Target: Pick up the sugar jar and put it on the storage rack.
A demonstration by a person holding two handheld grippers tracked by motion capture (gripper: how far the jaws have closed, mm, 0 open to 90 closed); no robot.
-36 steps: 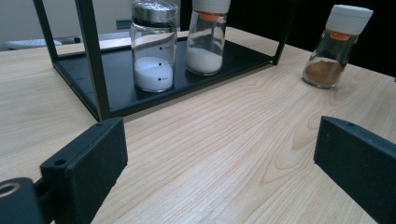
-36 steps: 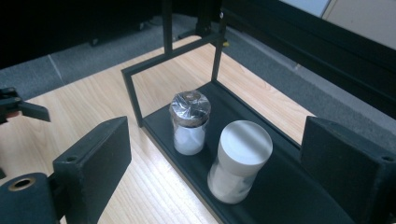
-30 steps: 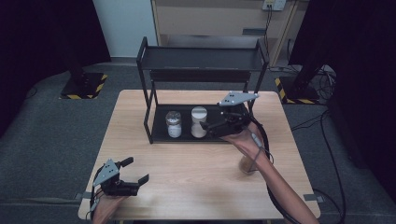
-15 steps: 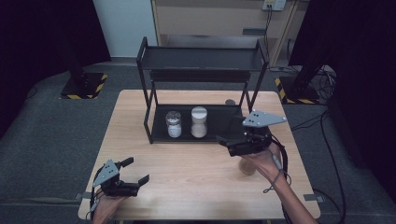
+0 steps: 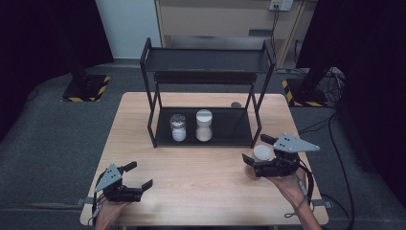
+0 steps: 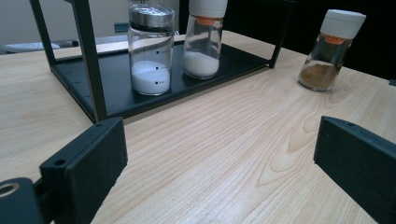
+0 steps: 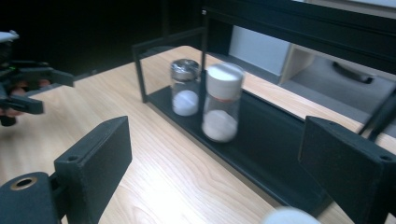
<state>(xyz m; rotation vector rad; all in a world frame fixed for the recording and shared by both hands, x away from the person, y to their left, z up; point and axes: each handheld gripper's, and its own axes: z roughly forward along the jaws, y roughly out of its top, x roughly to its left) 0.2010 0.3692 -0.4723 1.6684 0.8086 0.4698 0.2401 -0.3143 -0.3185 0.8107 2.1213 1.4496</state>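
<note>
A black two-shelf rack stands at the table's middle back. On its lower shelf are a metal-lidded jar of white powder and, beside it, a white-capped jar of white grains. A third jar with brown spice stands on the table right of the rack's front. My right gripper is open around that jar's white cap, jaws clear of it. My left gripper rests open near the front left edge, holding nothing.
A small dark round object lies on the table behind the rack's right post. The rack's upper shelf is bare. Bare wood lies between the two grippers. Dark stands with striped bases are on the floor beyond the table.
My right gripper has drawn back from the rack's front, toward the right and downward, and now stands around the brown spice jar. The left gripper and all jars have kept still.
</note>
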